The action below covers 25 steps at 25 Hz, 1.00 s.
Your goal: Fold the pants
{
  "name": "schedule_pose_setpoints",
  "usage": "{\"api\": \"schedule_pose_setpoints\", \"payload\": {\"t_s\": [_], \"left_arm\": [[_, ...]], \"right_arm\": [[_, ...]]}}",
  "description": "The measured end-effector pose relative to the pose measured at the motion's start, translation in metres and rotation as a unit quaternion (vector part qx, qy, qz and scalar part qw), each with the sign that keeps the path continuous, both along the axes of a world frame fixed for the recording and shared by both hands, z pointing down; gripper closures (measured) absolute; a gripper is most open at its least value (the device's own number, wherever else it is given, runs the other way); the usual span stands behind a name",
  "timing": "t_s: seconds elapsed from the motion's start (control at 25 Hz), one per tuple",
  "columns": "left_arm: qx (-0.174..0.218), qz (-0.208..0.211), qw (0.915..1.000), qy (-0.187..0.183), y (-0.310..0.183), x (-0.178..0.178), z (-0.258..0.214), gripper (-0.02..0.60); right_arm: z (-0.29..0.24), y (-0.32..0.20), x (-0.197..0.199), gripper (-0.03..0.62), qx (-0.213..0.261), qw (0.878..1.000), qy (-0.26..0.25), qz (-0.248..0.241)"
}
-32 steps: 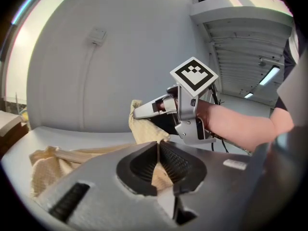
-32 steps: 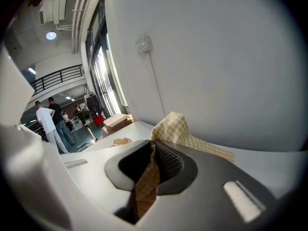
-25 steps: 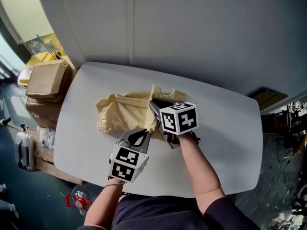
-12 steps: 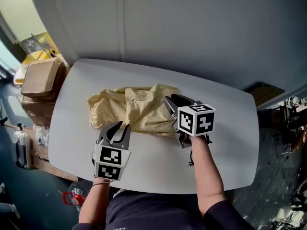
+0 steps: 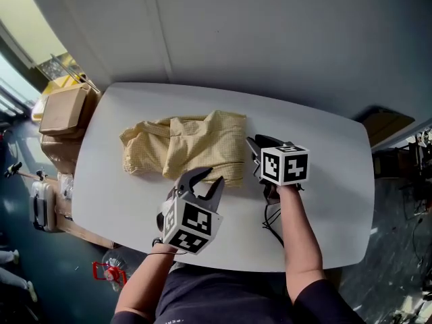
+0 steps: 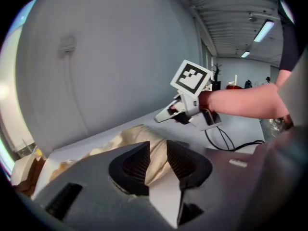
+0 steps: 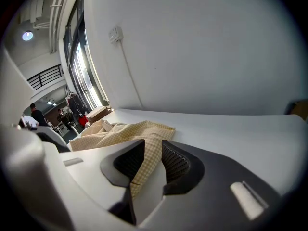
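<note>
The left hand-held gripper [image 5: 205, 179], jaws just opened and spread on nothing, has drawn back to the six o'clock edge of the yellow checked pants [image 5: 182, 147]. These now lie flat at nine o'clock of the counter's [image 5: 324, 174] middle. At their three o'clock edge the right hand-held gripper [image 5: 254, 146] has also spread and let go, so this fold looks finished.

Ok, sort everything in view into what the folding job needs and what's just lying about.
For the job:
- yellow pants, partly folded
- white table that they lie on

Lying about:
- cardboard box beside the table's left end
- red thing on the floor below the table's near edge
</note>
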State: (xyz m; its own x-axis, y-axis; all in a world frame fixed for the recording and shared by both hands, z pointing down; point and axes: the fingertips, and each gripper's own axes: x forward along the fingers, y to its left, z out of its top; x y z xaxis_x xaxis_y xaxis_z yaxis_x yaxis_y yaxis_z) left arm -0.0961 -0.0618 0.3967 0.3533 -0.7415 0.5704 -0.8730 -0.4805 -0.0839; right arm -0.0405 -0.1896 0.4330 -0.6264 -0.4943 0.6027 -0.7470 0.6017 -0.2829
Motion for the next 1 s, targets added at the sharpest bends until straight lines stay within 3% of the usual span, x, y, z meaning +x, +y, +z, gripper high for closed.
{"api": "schedule_pose_setpoints", "payload": {"t_s": [0.12,0.2,0.4,0.72,0.88,1.0], "left_arm": [[-0.015,0.047,0.9988,0.003,-0.009,0.056,0.018,0.454],[-0.025,0.055,0.9982,-0.003,-0.014,0.07,0.031,0.45],[-0.039,0.041,0.9981,-0.021,-0.026,0.066,0.057,0.375],[-0.08,0.054,0.9953,0.0,-0.018,0.061,0.086,0.354],[-0.093,0.054,0.9942,0.0,-0.019,0.057,0.095,0.417],[-0.098,0.06,0.9929,0.032,-0.02,0.05,0.086,0.514]], "right_arm": [[0.008,-0.012,0.0,0.478,-0.009,1.0,-0.001,-0.001],[0.014,-0.019,-0.003,0.479,-0.019,1.0,-0.005,0.002],[0.028,-0.03,-0.014,0.47,-0.038,0.999,-0.003,0.0],[0.052,-0.035,-0.029,0.46,-0.073,0.997,0.017,-0.002],[0.055,-0.031,-0.032,0.491,-0.085,0.996,0.016,-0.007],[0.038,-0.028,-0.037,0.542,-0.071,0.997,0.006,-0.019]]}}
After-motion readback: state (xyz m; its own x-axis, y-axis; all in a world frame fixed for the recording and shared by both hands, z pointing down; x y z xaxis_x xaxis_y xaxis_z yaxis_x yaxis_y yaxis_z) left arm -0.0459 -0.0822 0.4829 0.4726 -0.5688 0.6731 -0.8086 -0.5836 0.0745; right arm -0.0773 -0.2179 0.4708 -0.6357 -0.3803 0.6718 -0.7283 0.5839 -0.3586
